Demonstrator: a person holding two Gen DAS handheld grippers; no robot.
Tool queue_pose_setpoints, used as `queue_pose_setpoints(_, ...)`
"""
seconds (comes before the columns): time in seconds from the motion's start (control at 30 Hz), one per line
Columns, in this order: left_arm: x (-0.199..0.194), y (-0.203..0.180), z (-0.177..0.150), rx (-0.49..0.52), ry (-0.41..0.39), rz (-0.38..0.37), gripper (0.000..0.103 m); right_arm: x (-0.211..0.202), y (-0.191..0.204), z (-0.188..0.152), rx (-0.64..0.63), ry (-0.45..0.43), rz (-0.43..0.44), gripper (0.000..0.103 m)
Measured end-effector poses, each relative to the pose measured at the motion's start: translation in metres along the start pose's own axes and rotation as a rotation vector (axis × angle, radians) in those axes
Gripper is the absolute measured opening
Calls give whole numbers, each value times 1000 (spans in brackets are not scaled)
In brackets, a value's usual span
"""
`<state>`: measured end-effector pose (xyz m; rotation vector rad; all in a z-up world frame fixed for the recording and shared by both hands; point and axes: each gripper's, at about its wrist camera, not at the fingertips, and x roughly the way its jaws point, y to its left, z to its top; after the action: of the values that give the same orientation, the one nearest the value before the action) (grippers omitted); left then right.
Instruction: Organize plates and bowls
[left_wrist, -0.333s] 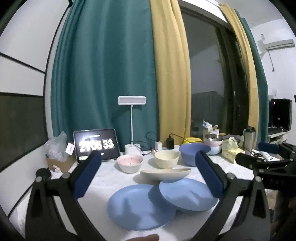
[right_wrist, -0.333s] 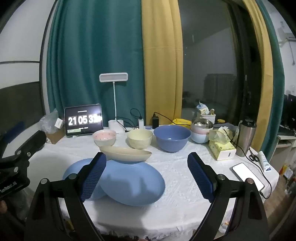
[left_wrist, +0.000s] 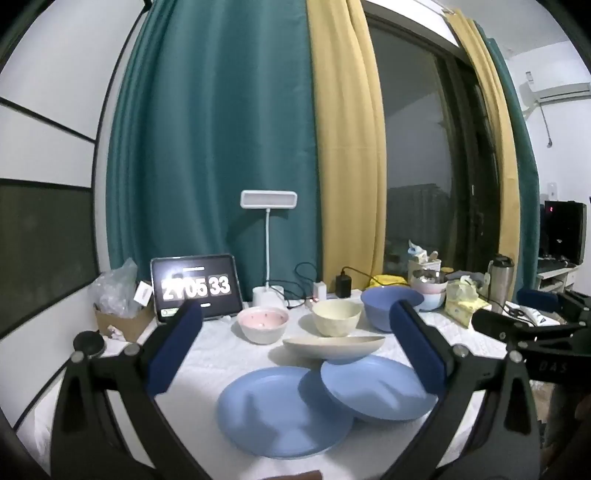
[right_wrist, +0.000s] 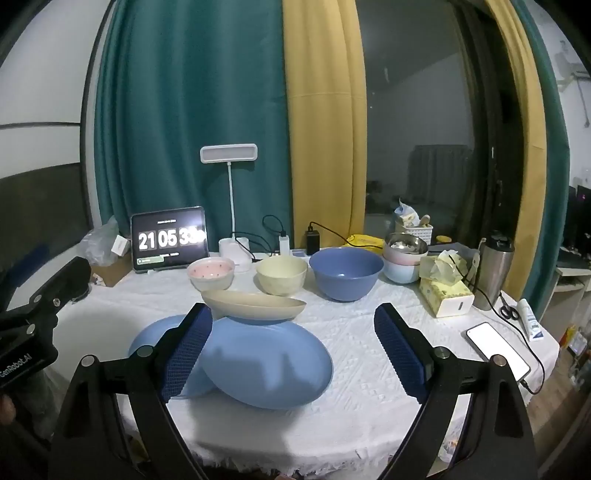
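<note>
Nothing was sorted yet: I held both grippers, left gripper (left_wrist: 295, 347) and right gripper (right_wrist: 293, 350), wide open and empty, short of the two overlapping round blue plates (right_wrist: 264, 363), with the shallow beige dish (right_wrist: 255, 304) resting on the far edge of those plates.

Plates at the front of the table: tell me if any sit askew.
Yes. The right blue plate is tilted, its edge riding on the left blue plate. The beige dish perches on its far rim instead of lying flat on the tablecloth.

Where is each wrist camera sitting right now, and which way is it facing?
Left wrist: behind the open left gripper, facing the blue plates; right gripper at its right edge.
Right wrist: behind the open right gripper, angled down at the table; left gripper at its left edge.
Shared: plates, beige dish, three bowls, clock tablet.
</note>
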<state>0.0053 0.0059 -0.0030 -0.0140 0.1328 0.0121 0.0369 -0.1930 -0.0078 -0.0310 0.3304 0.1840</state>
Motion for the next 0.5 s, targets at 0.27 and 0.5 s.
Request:
queue_pose_setpoints(0.27,-6,0,2,5,-14,-1,102,0,-1,-3,3,2,3,92)
queue_pose_setpoints(0.5,-6,-1,2,5,-13,1,102,-1,-2,-4,6,3,4,92)
